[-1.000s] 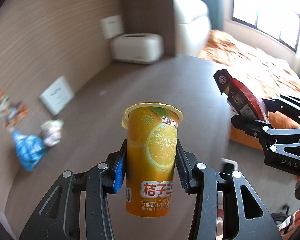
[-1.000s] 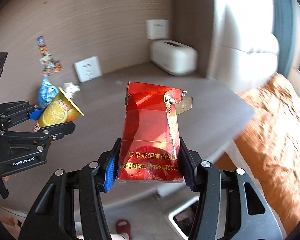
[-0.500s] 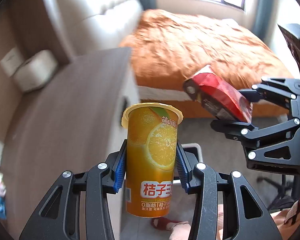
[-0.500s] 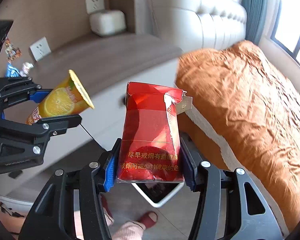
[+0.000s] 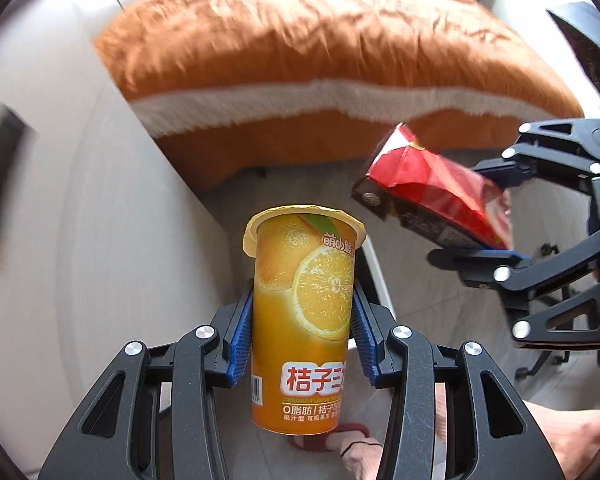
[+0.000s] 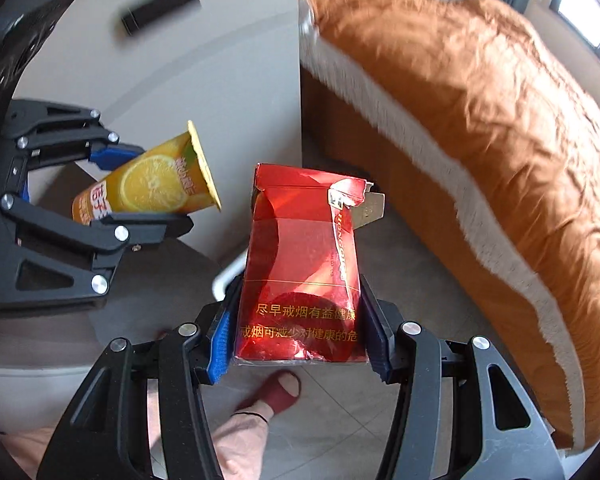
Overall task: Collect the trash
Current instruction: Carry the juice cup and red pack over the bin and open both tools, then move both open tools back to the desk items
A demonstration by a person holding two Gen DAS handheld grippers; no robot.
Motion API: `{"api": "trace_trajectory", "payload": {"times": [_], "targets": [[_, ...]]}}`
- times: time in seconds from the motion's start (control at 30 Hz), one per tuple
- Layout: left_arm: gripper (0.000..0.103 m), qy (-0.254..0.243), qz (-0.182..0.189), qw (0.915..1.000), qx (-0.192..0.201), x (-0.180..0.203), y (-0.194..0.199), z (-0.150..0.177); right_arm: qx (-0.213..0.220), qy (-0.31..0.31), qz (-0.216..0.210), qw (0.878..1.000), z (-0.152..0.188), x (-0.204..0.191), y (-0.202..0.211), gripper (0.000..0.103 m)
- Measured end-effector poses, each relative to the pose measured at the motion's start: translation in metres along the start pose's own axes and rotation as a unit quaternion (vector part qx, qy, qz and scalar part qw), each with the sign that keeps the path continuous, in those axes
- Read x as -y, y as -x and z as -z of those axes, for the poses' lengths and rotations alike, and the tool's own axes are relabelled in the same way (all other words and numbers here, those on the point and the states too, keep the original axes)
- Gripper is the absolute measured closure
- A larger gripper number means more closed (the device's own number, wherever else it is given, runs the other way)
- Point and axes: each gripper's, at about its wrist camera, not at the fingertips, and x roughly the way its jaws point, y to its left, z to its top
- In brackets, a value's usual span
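Two handheld grippers, each clamping one piece of trash: one orange juice cup [image 5: 304,316] and one red cigarette pack [image 6: 300,280].

On the left, left gripper [image 5: 303,330] pinching the orange juice cup between two blue pads [image 5: 241,336], both pressed against the cup's sides about halfway up. Cup standing straight along the fingers in the left wrist view, yellow rim at the far end, barcode and white label near the base. Seen from the right wrist view, the same cup [image 6: 148,184] tilted, rim pointing right toward the pack, held in the air in front of a pale cabinet [image 6: 228,80] with one dark handle slot.

On the right, right gripper [image 6: 298,330] closed on the red cigarette pack, blue pads [image 6: 219,342] squeezing its lower half. Pack's torn top at the far end, a foil flap sticking out on its right. In the left wrist view, pack [image 5: 432,196] angled with its far end toward the upper left, near the cup but apart from it.

Beyond both, one bed with an orange cover [image 6: 480,120] and a white fringe band, blurred, filling the far right.

Shown only in the right wrist view: one foot in a dark red slipper [image 6: 278,394] on the tiled floor [image 6: 340,432], near and below the pack. A white curved rim [image 5: 376,272] peeks out behind the cup; what it belongs to is unclear.
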Motion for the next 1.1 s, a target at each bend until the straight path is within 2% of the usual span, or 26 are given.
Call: {"api": "trace_trajectory", "payload": {"times": [0.23, 0.43, 0.47, 0.5, 0.53, 0.57, 0.73, 0.9, 1.1], "targets": [[0.059, -0.011, 0.026, 0.9988, -0.040, 0.005, -0.106, 0.019, -0.040, 0.008, -0.005, 0.999, 0.035, 0.013, -0.101, 0.048], [0.058, -0.009, 0.053, 0.9965, -0.065, 0.002, -0.167, 0.036, -0.041, 0.053, -0.004, 0.998, 0.049, 0.011, -0.155, 0.048], [0.054, -0.010, 0.061, 0.9956, -0.071, 0.002, -0.174, 0.038, -0.044, 0.057, -0.008, 0.997, 0.051, 0.009, -0.158, 0.045], [0.031, -0.012, 0.067, 0.9947, -0.077, 0.002, -0.180, 0.040, -0.054, 0.067, -0.017, 0.996, 0.054, 0.009, -0.165, 0.023], [0.015, -0.013, 0.074, 0.9938, -0.083, 0.002, -0.188, 0.039, -0.062, 0.077, -0.020, 0.995, 0.056, 0.007, -0.170, 0.010], [0.005, -0.017, 0.068, 0.9943, -0.081, 0.002, -0.192, 0.040, -0.060, 0.093, -0.015, 0.994, 0.058, 0.007, -0.173, 0.004], [0.005, -0.042, 0.056, 0.9941, -0.083, 0.005, -0.190, 0.041, -0.068, 0.134, -0.013, 0.989, 0.060, 0.004, -0.169, 0.004], [0.005, -0.054, 0.051, 0.9941, -0.079, 0.012, -0.172, 0.035, -0.062, 0.142, -0.007, 0.988, 0.056, -0.001, -0.150, 0.004], [0.005, -0.063, 0.048, 0.9953, -0.056, 0.019, -0.121, 0.025, -0.046, 0.130, -0.003, 0.990, 0.052, -0.004, -0.108, 0.004]]}}
